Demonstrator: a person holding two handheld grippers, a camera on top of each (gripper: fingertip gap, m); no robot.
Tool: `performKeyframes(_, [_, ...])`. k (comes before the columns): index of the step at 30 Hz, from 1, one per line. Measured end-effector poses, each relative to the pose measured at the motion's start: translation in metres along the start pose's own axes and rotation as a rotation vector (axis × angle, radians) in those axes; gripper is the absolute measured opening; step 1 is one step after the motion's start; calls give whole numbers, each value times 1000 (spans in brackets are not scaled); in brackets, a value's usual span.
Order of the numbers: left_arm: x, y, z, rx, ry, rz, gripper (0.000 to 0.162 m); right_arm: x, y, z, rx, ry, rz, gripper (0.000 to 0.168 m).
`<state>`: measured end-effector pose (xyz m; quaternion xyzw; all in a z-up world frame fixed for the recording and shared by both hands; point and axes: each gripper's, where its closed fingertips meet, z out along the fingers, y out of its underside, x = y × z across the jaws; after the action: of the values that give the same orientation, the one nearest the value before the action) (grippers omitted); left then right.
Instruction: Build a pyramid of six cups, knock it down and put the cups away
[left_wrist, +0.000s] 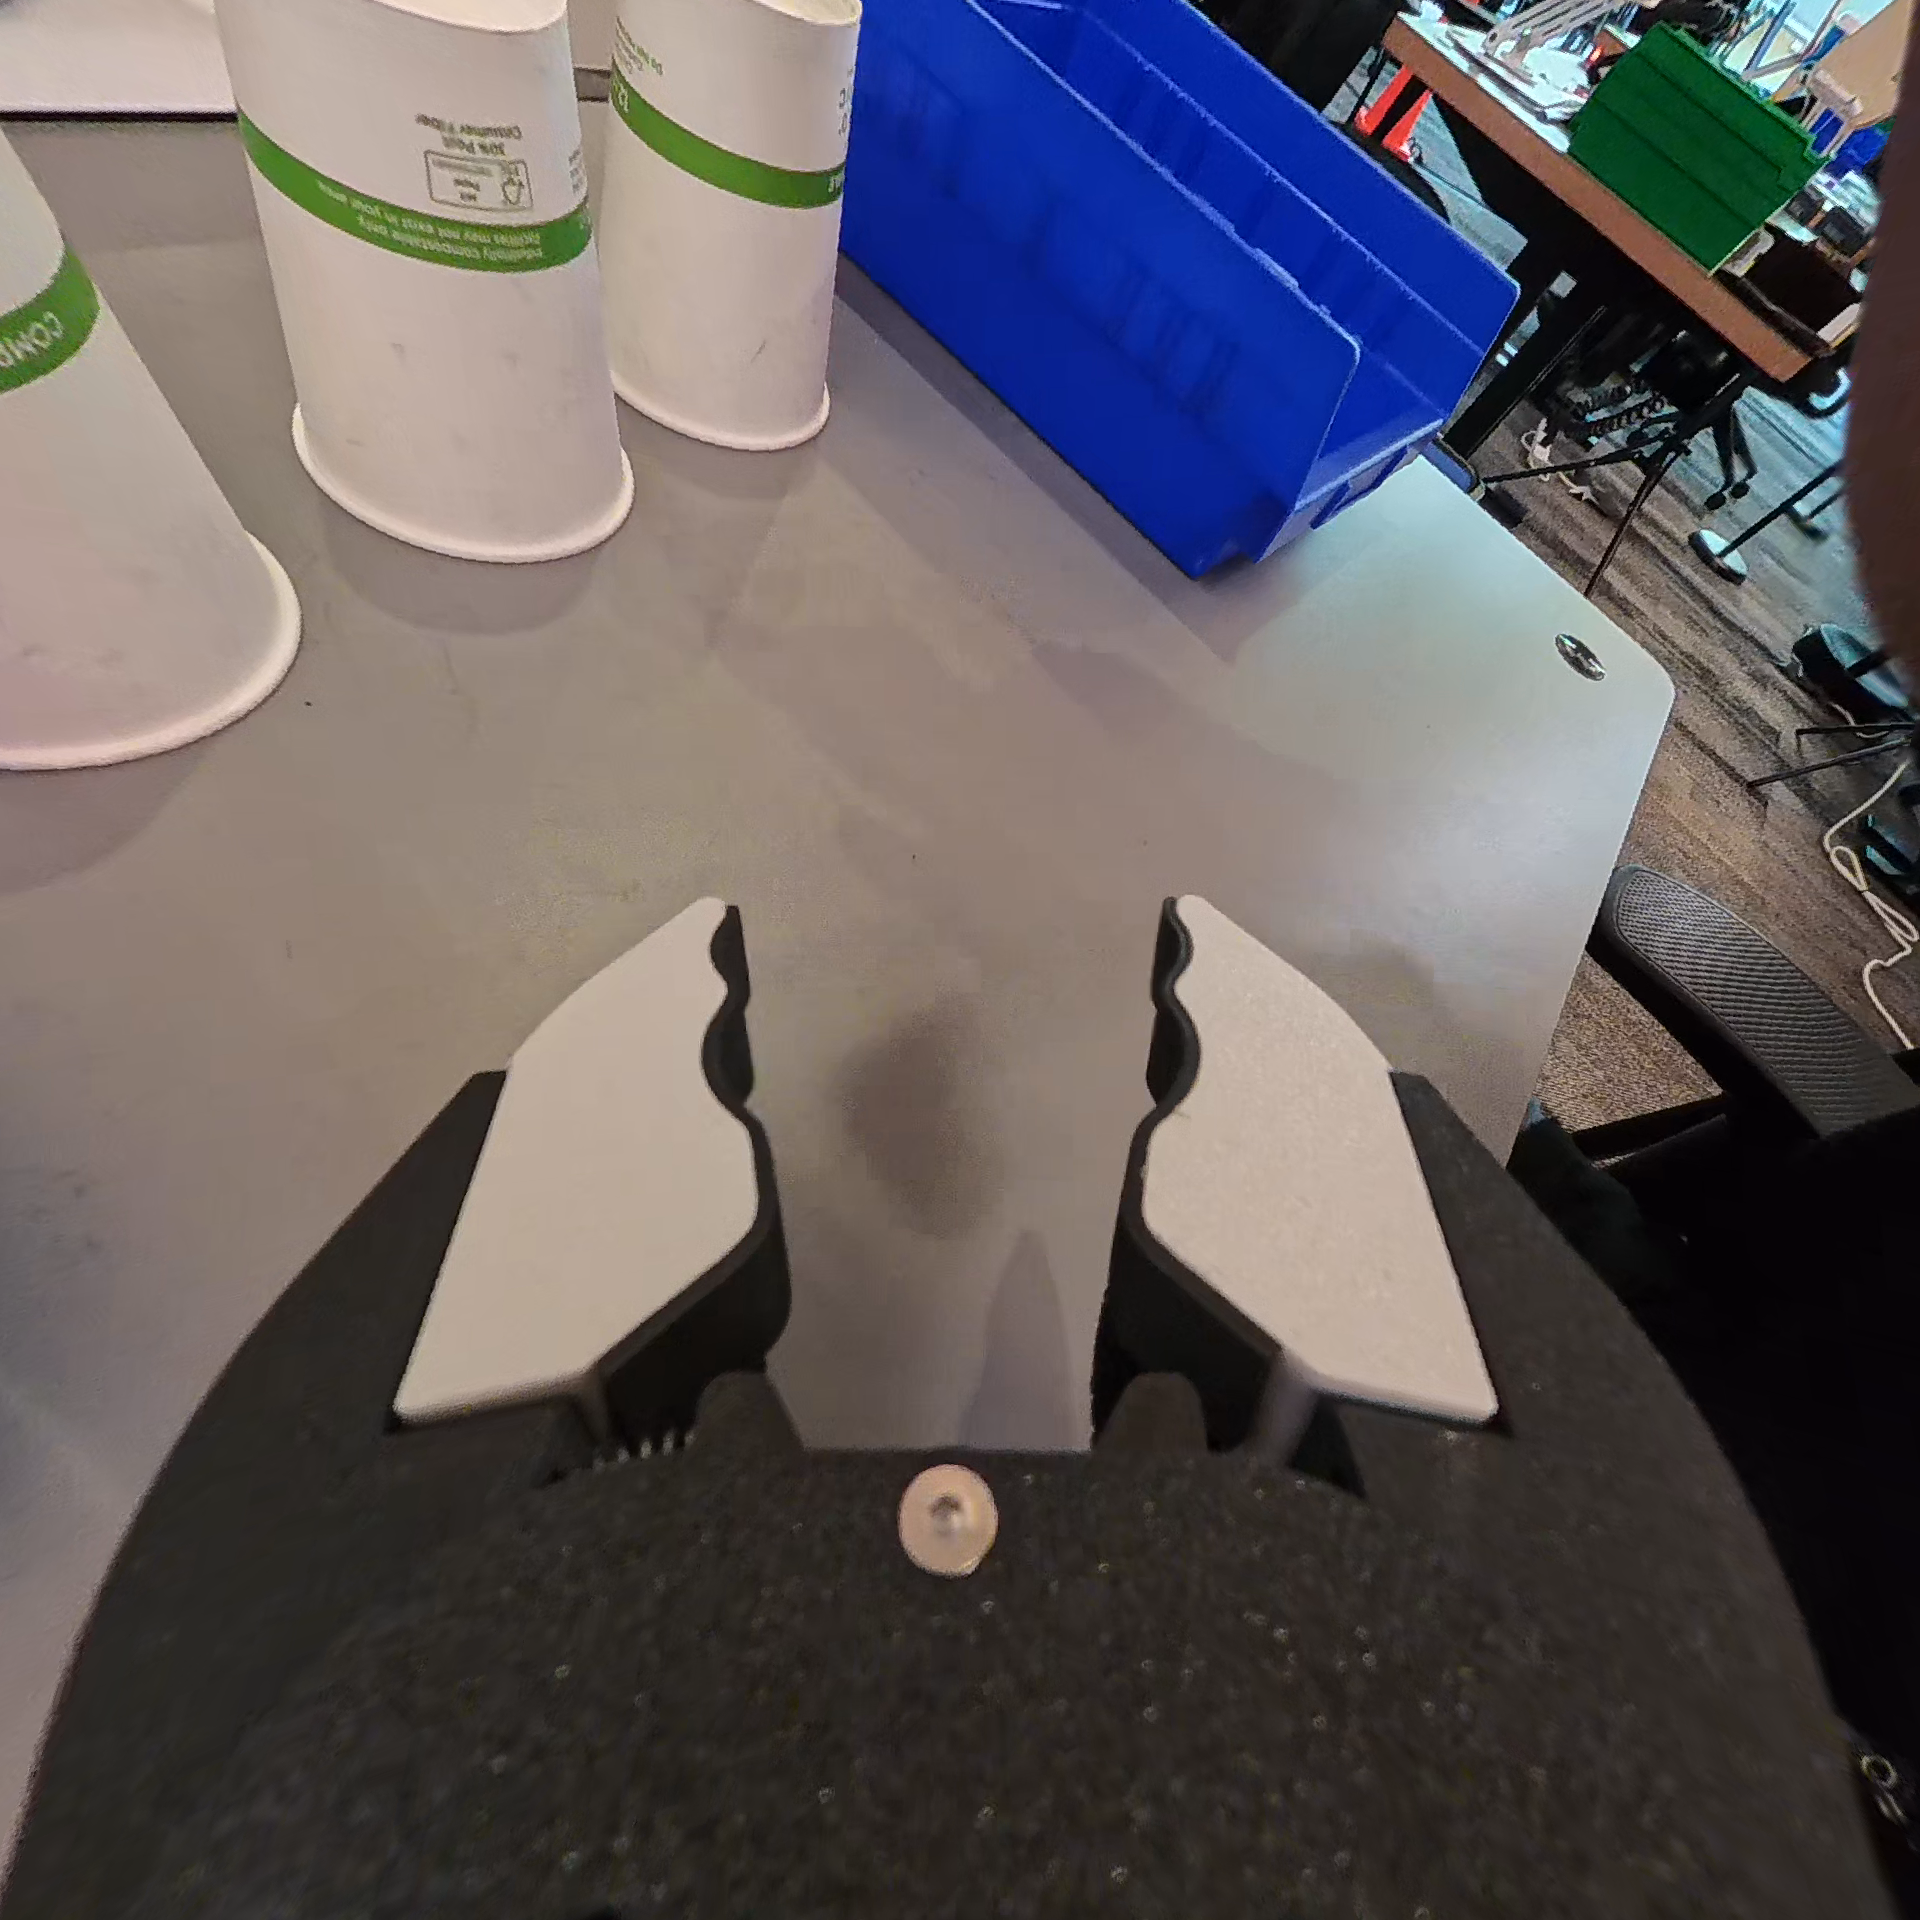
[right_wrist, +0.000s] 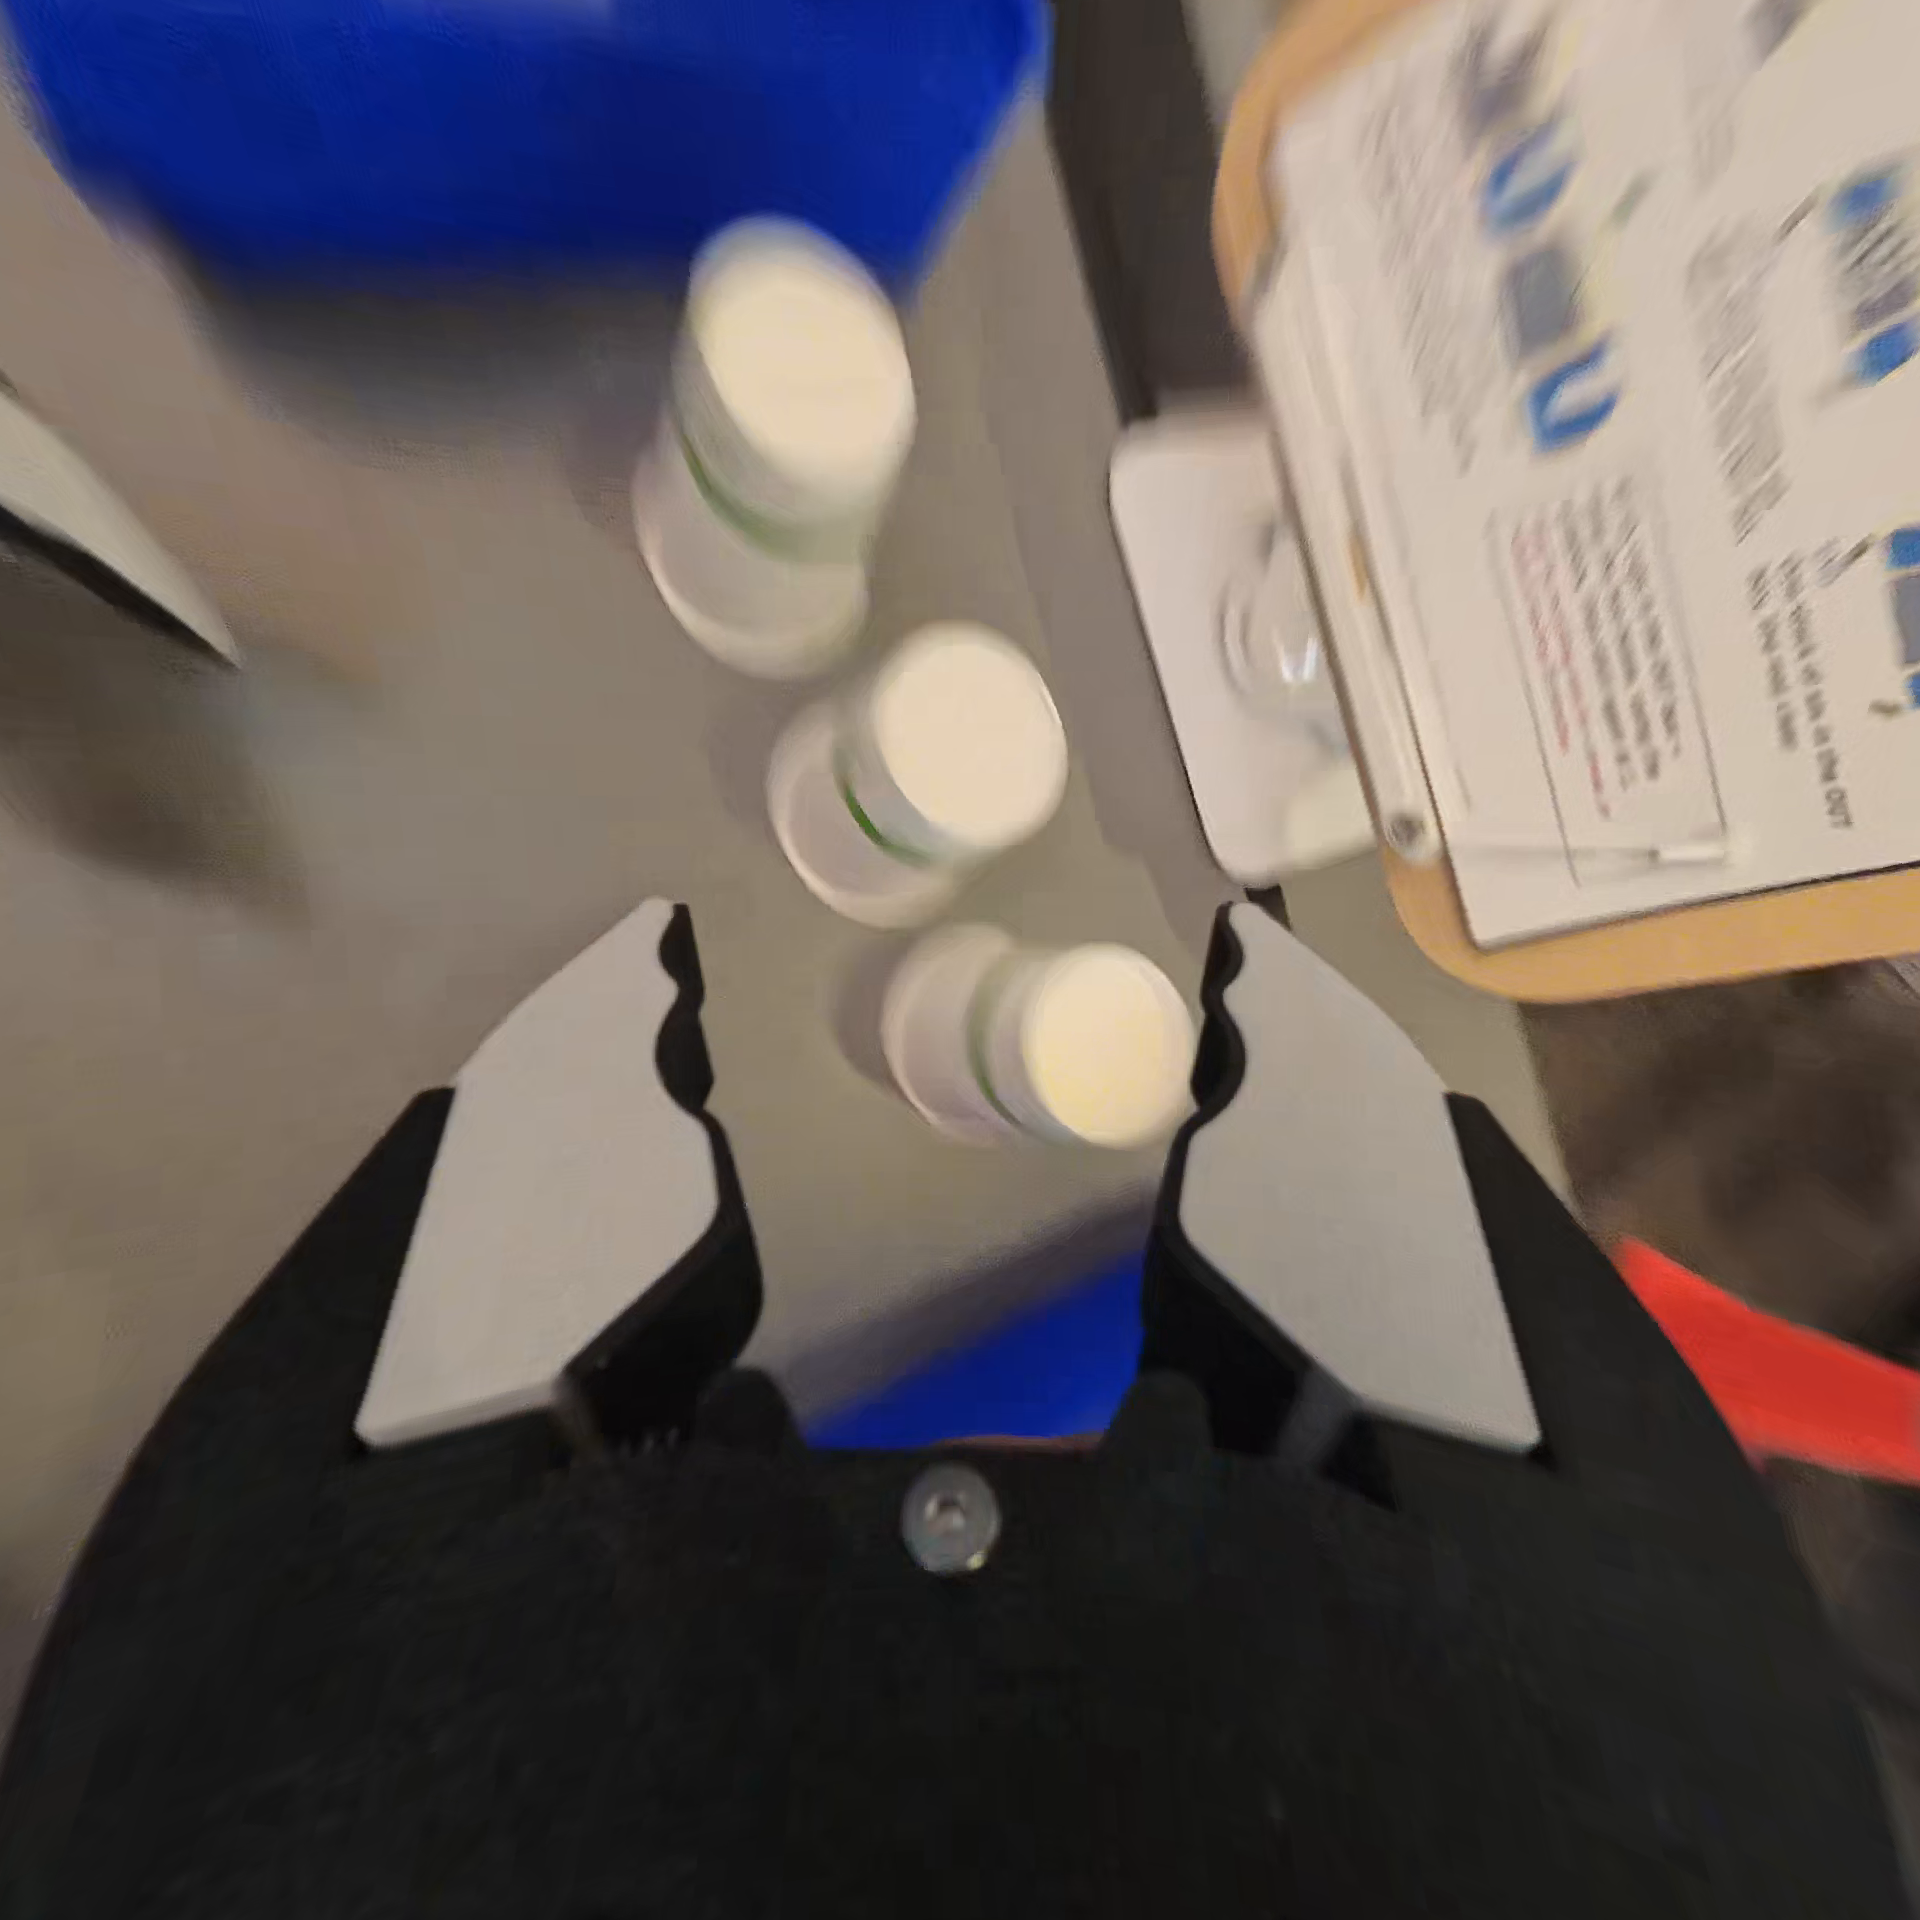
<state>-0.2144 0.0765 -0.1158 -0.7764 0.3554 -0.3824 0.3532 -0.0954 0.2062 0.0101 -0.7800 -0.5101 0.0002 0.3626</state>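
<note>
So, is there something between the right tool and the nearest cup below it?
Nothing visible. The right tool hangs open above the row of upside-down cups, and the nearest cup lies just past its fingertips with only bare grey table around. The view is blurred.

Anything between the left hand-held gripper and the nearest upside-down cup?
Nothing: in the left wrist view only bare grey table lies between the left hand-held gripper and that cup.

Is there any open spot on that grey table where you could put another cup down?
Yes. In the left wrist view, the widest bare patch of table lies between the left gripper, the upside-down cups and the blue bin. A narrower strip runs toward the table's rounded corner beside the bin. It is crowded along the cup row and, in the right wrist view, by the clipboard.
</note>
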Motion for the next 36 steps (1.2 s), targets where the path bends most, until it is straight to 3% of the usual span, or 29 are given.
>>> performKeyframes(3, [-1,-4,-3,14,-5,6,74,-56,-12,-27,445,-43,229,92])
performKeyframes(5, [-4,-4,-4,10,-15,18,74,-89,5,-21,549,-66,373,86])
performKeyframes(7, [-4,1,-2,-16,-4,26,74,-120,27,-4,549,-105,474,91])
performKeyframes(10, [22,13,0,-90,190,19,63,-147,51,11,597,-95,592,88])
performKeyframes(15, [24,11,-8,-156,179,197,62,-132,90,26,495,179,643,89])
performKeyframes(17, [-4,-5,-23,-167,10,306,62,-128,90,24,481,253,585,89])
performKeyframes(21, [-71,-47,-83,-186,-234,350,58,-140,86,27,494,200,576,87])
performKeyframes(26, [-174,-69,-144,-479,-440,456,51,-147,83,30,512,141,592,85])
performKeyframes(31, [-205,-66,-143,-680,-327,456,37,-146,86,29,506,142,577,85])
performKeyframes(36, [-208,-64,-136,-722,-267,443,24,-145,85,27,524,114,600,83])
